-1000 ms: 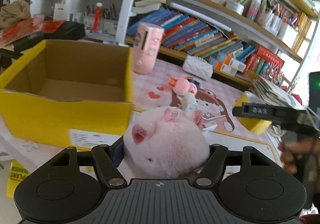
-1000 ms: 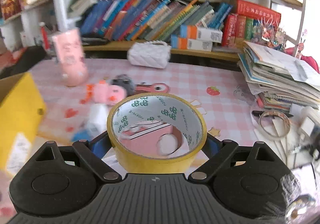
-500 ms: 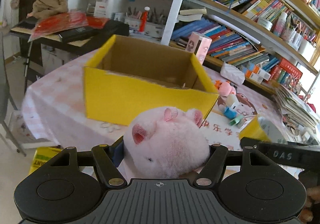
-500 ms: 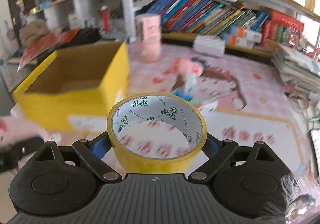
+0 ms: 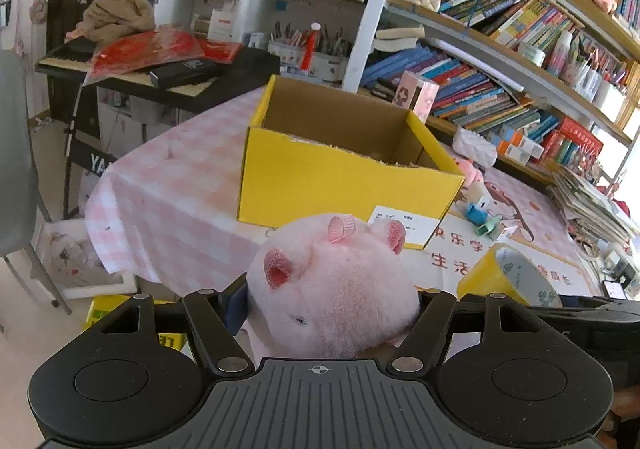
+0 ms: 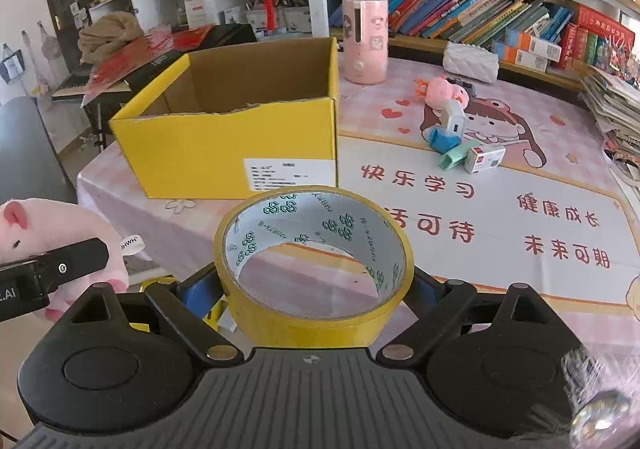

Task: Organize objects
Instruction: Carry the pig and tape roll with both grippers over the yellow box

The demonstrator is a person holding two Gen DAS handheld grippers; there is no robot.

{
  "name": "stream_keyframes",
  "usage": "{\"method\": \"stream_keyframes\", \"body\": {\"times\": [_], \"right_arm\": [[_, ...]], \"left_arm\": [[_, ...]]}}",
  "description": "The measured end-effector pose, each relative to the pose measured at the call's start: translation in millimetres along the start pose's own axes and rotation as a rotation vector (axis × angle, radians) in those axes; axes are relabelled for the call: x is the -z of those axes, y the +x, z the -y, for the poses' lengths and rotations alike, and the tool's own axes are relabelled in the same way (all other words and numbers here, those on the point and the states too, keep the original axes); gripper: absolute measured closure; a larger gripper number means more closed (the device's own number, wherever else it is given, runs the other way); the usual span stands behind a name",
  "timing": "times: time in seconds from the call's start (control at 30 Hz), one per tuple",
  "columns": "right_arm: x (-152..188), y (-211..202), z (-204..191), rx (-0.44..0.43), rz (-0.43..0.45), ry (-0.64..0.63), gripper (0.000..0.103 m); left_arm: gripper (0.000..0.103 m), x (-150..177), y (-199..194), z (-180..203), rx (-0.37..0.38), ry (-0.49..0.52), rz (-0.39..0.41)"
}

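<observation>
My left gripper [image 5: 332,299] is shut on a pink plush pig [image 5: 332,289], held in the air in front of the table's near edge. My right gripper [image 6: 314,285] is shut on a yellow tape roll [image 6: 316,261], also held above the near edge. The open yellow cardboard box [image 5: 344,177] stands on the table ahead of both; in the right wrist view the box [image 6: 240,149] looks empty. The tape roll [image 5: 504,277] shows at the right of the left wrist view, and the pig [image 6: 48,233] at the left of the right wrist view.
Right of the box lie a small pink plush [image 6: 442,89], a white gadget [image 6: 454,121], a green clip [image 6: 456,157] and a small white box [image 6: 486,159]. A pink canister [image 6: 365,39] and a white purse [image 6: 472,63] stand behind. Bookshelves run along the back; stacked papers [image 6: 616,105] sit right.
Both grippers have pulled back and up from the table with their loads. The box now lies farther ahead and the whole tabletop shows.
</observation>
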State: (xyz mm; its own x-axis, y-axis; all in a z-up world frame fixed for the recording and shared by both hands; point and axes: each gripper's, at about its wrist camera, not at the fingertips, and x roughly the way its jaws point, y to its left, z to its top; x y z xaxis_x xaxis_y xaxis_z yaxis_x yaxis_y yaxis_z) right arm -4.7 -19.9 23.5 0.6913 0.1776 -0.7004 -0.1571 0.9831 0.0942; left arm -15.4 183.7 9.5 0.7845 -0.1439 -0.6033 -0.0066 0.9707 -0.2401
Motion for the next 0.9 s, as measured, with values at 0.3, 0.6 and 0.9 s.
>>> {"method": "stream_keyframes", "body": {"times": [0.3, 0.6, 0.9], "right_arm": [[0.6, -3.8, -10.9, -0.018, -0.009, -0.027, 0.011], [1.8, -5.1, -15.8, -0.021, -0.012, -0.045, 0.011], [3.4, -6.1, -17.3, -0.015, -0.009, -0.04, 0.011]], "left_arm": [[0.034, -0.2, -4.6, -4.4, 0.01, 0.001, 0.015], [0.034, 1.0, -4.9, -5.8, 0.014, 0.004, 0.014], [0.034, 1.0, -4.9, -5.5, 0.024, 0.016, 0.013]]}}
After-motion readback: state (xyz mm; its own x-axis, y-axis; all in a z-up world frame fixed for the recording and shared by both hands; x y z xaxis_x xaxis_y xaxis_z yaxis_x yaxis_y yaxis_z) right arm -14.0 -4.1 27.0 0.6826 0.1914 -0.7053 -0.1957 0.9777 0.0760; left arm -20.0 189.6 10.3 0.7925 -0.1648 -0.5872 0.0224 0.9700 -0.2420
